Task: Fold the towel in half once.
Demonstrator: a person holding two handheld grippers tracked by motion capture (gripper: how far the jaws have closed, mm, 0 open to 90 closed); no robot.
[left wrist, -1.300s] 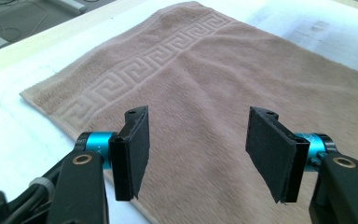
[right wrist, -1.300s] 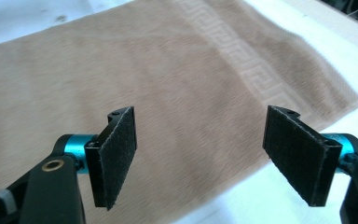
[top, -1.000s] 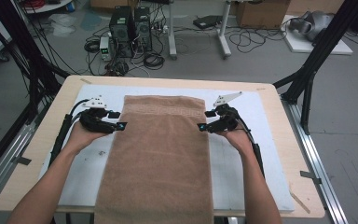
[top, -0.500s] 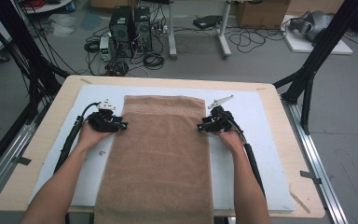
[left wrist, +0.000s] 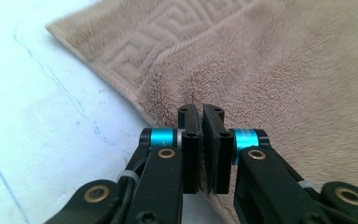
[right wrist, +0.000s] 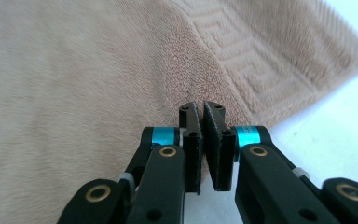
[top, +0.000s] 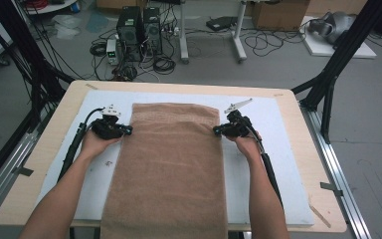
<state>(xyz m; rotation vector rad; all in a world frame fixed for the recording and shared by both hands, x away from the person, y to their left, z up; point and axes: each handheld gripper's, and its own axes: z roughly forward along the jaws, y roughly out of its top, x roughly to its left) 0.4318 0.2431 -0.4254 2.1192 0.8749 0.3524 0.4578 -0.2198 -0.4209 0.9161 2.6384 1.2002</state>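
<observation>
A long tan towel point(top: 171, 164) with a patterned band at its far end lies flat down the middle of the table. My left gripper point(top: 128, 130) sits at the towel's left edge near the far corner. In the left gripper view the towel point(left wrist: 284, 70) edge is pinched between the jaws of that gripper point(left wrist: 200, 112), which have just been closing. My right gripper point(top: 216, 131) mirrors it at the right edge. In the right gripper view its jaws point(right wrist: 200, 109) have likewise just closed on the towel point(right wrist: 74, 93) hem, and the cloth puckers at the tips.
The towel rests on a white mat point(top: 288, 164) that covers a wooden table point(top: 54, 149), and its near end hangs over the front edge. Black frame poles point(top: 328, 84) stand at the table's far corners. Computers and cables lie on the floor beyond.
Both hands have come inward to the towel's side edges and lowered onto it. Both pairs of jaws have gone from wide apart to closed on the towel's edges.
</observation>
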